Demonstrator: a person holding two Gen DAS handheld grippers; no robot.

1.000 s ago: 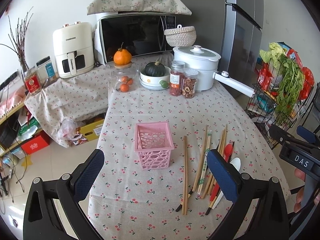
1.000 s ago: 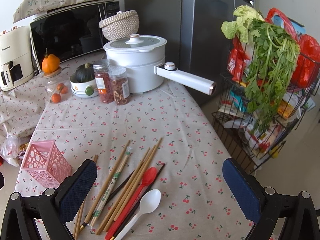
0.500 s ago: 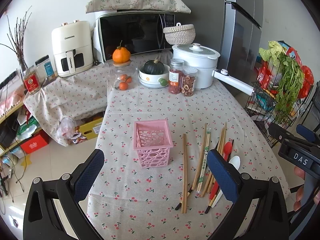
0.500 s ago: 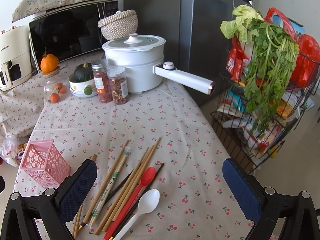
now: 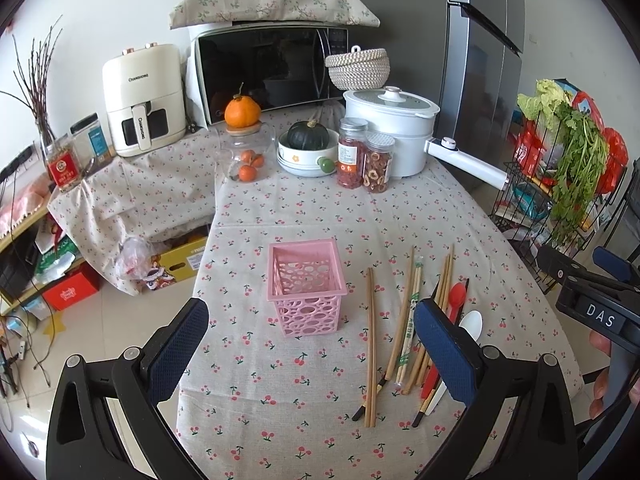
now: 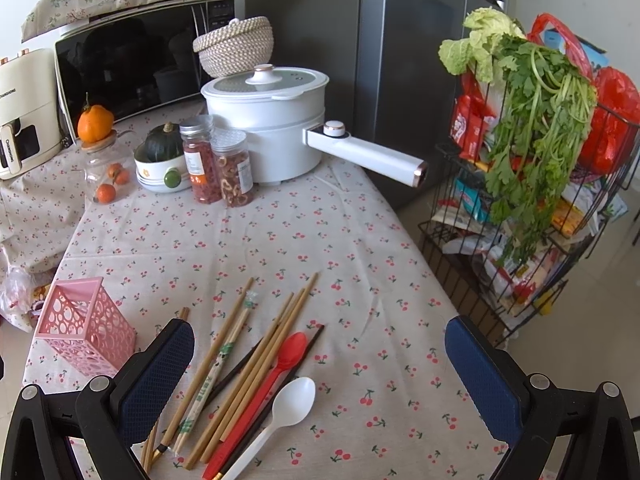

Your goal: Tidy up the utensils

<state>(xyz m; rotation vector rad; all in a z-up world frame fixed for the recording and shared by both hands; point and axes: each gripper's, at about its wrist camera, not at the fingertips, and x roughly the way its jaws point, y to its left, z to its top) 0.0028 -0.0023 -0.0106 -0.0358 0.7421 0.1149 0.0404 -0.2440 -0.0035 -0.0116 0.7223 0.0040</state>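
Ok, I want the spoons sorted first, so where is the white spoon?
In the right wrist view the white spoon lies on the tablecloth at bottom centre, at the right edge of the utensil pile, just right of the red spoon.

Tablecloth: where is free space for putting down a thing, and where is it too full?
Free: the tablecloth between the jars and the chopsticks, and right of the white spoon toward the edge. Crowded: the back row around the white pot and the utensil pile beside the pink basket.

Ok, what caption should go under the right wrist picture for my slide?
Open right gripper hovers over chopsticks, red spoon and white spoon beside pink basket.
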